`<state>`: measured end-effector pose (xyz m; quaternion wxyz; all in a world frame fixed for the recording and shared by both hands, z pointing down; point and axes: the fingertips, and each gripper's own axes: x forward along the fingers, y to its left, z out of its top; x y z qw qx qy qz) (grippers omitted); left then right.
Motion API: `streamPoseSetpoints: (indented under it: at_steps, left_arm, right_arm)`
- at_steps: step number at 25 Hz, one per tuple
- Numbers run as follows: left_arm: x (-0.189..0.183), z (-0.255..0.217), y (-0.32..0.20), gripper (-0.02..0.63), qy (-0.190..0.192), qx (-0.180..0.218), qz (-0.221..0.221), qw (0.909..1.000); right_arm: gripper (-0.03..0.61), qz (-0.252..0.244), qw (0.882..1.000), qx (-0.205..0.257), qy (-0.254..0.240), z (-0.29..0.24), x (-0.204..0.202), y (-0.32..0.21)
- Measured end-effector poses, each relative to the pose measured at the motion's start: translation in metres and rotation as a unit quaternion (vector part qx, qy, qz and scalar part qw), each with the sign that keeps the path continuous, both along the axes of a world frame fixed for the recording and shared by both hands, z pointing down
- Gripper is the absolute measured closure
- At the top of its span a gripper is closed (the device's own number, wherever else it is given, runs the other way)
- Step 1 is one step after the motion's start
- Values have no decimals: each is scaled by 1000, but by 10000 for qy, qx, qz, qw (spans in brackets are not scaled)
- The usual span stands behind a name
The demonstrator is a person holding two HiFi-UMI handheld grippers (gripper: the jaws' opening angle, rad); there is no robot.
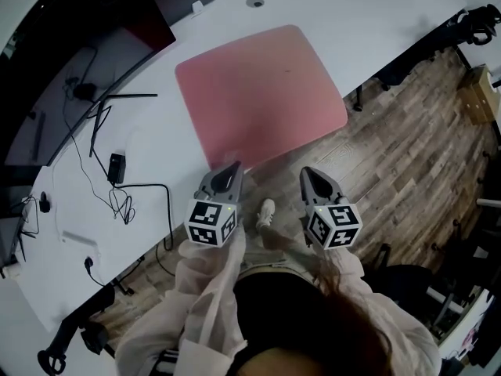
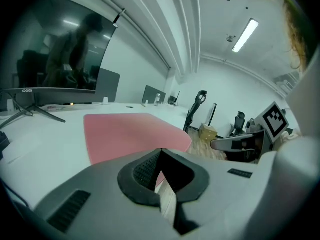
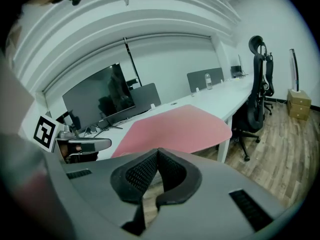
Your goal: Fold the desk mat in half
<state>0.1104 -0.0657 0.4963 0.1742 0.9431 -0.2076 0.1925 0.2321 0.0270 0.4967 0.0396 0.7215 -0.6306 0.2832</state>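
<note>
The desk mat [image 1: 258, 92] is pink with rounded corners, and from my feed it lies flat and unfolded in a single layer on the white desk [image 1: 376, 22], its near edge running right along the desk's front edge. Both grippers are on my side of that edge. The left gripper [image 1: 236, 165] has its jaws clenched tip to tip with nothing between them; its tips sit just at the desk's front edge beside the mat's near-left corner, though I cannot tell whether they touch the mat. The right gripper [image 1: 307, 171] is likewise closed tight and empty, and it hangs over the wooden floor [image 1: 399, 163], just short of the mat's near edge and apart from it. Both point forward and somewhat down toward the mat (each gripper's own view shows the pink sheet spread out beyond its closed tips). Between the two grippers, lower down, a pale shoe [image 1: 266, 212] shows on the floor. To the left of the mat, a dark curved monitor [image 1: 70, 30] stands at the back of the desk, and black cables [image 1: 125, 198] trail loosely over the desktop, well apart from the mat. An office chair [image 3: 257, 84] stands off the desk's far end in the right gripper view.
</note>
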Motion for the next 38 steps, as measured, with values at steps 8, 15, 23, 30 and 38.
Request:
streamPoseSetpoints:
  at_steps: [8, 15, 23, 30, 38]
  left_arm:
    - [17, 4, 3, 589, 19, -167, 159, 9997]
    - [25, 14, 3, 589, -30, -416, 420, 9982]
    - [26, 26, -4, 589, -123, -598, 595, 9964]
    - [24, 31, -10, 589, -137, -586, 610, 9963]
    - [16, 35, -3, 589, -166, -650, 573, 9961]
  right_arm:
    - [565, -835, 9929, -39, 846, 11, 14, -29]
    - [502, -1777, 9634, -462, 1952, 30, 5, -46]
    - [402, -2887, 8936, -917, 3313, 58, -7, -61]
    - [390, -3635, 8110, -1113, 4447, 80, -13, -70]
    - [406, -4130, 7063, -1292, 5602, 97, -9, -73]
